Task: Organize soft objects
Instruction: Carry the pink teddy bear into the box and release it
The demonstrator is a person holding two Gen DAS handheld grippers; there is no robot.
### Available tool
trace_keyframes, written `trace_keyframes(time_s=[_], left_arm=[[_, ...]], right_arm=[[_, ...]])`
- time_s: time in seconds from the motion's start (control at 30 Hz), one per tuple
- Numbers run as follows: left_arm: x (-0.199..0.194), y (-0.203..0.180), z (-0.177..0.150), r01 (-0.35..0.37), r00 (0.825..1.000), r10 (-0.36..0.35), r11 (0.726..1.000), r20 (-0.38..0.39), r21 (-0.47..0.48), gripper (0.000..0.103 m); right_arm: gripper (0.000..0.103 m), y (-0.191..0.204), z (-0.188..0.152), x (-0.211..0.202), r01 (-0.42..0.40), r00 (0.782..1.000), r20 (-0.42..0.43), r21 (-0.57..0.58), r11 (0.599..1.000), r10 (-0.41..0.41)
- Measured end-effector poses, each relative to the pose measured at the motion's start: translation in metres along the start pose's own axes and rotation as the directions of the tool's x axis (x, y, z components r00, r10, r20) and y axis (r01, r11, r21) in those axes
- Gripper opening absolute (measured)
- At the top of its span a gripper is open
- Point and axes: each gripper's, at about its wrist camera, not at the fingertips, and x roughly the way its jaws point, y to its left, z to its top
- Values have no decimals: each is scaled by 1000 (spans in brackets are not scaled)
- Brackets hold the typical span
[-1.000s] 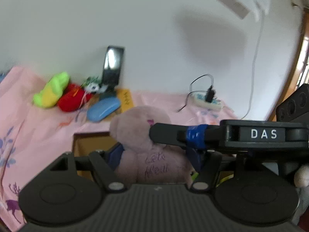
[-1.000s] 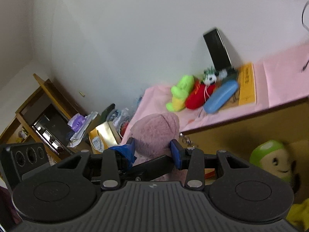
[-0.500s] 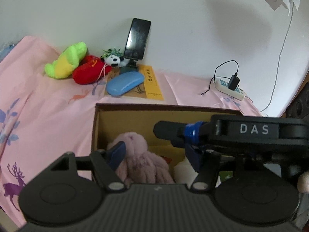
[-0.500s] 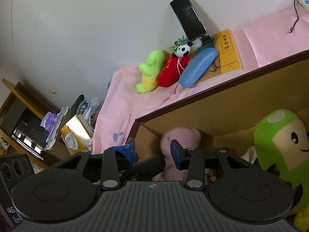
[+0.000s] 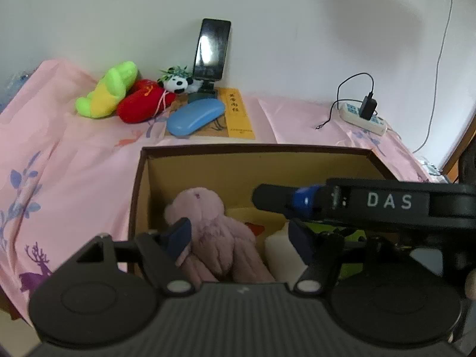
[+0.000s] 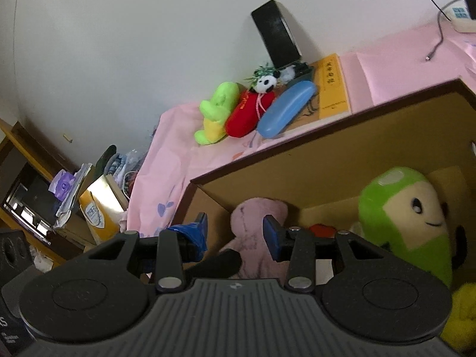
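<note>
Pink patterned cloth [image 5: 74, 160] covers the worktop, which runs back to a plain white wall. An open cardboard box [image 5: 232, 166] stands at the near edge of the worktop, its brown rim facing the cameras.

Inside the box, in its left part, lies a pink plush toy [image 5: 217, 232]. The left gripper [image 5: 241, 233] hangs over it with its jaws standing wide; they have just been opening. The toy lies between them, its side close against the left finger, clear of the right one. The right gripper [image 6: 235, 232] reaches in from the side, crossing the left wrist view. Its jaws are partly open, the toy's head between them; whether the pads press on it I cannot tell.

A green and cream plush [image 6: 407, 226] sits in the right part of the box, with a yellow plush [image 6: 462, 318] at the near right.

At the back edge of the worktop, by the wall, lie a green and yellow plush [image 5: 104, 95], a red plush [image 5: 142, 104] and a small panda [image 5: 177, 83], beside a blue case [image 5: 195, 116] on a yellow book [image 5: 238, 110]. A phone [image 5: 212, 49] leans upright behind them. A power strip [image 5: 364, 117] lies toward the back right corner.
</note>
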Motion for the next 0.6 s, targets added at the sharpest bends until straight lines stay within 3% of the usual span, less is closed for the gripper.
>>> trace_keyframes(time_s=[0.6], left_arm=[[-12, -61, 0, -108, 994, 109, 992, -17, 60, 73]], right_arm=[[26, -23, -2, -53, 70, 997, 31, -15, 997, -70]])
